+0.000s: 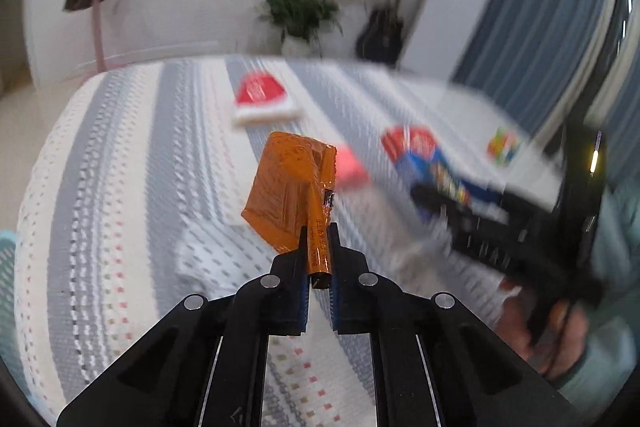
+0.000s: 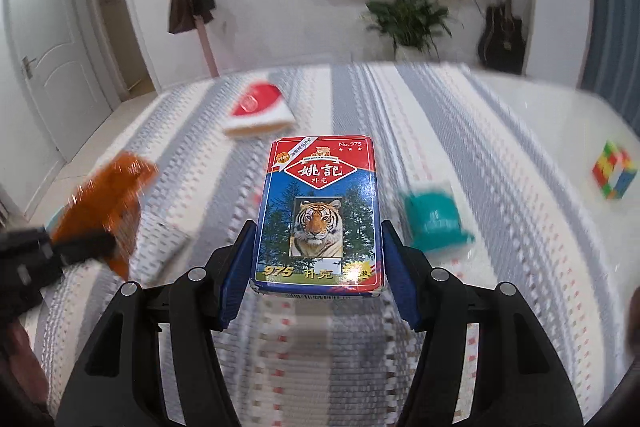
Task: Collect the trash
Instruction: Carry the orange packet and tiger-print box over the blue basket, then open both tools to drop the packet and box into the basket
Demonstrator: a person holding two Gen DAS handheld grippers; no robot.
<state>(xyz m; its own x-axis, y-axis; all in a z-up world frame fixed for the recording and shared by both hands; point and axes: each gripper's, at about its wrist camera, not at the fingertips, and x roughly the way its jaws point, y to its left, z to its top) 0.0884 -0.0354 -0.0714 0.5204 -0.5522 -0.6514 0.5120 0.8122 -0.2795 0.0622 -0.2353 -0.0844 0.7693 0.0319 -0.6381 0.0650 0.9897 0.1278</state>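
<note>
L gripper (image 1: pixel 318 259): pads pressed together on the crimped tail of the orange wrapper (image 1: pixel 286 187), the rest of it sticking up past the tips, clear of the striped bedspread (image 1: pixel 132 163). Thin pinch at one seam only, so carry it slow, no flicking, tail kept deep between the pads.

R gripper (image 2: pixel 318 255): blue pads clamped on the two long sides of the tiger card box (image 2: pixel 318 211), jaws about half spread by the box width. Box lifted, flat face up. Keep it level; the glossy card could slide if tipped nose-down.

Landmark = card box. In the right wrist view the wrapper hangs to its left, near. Red-white pack (image 2: pixel 258 113) lies beyond it, up-left, on the bedspread. Teal item (image 2: pixel 434 217) lies just right of it, blurred, prob a cap or small cup. Colour cube (image 2: pixel 614 169) well off to the right.

No bin in either view, so find it before swinging both loads over.
</note>
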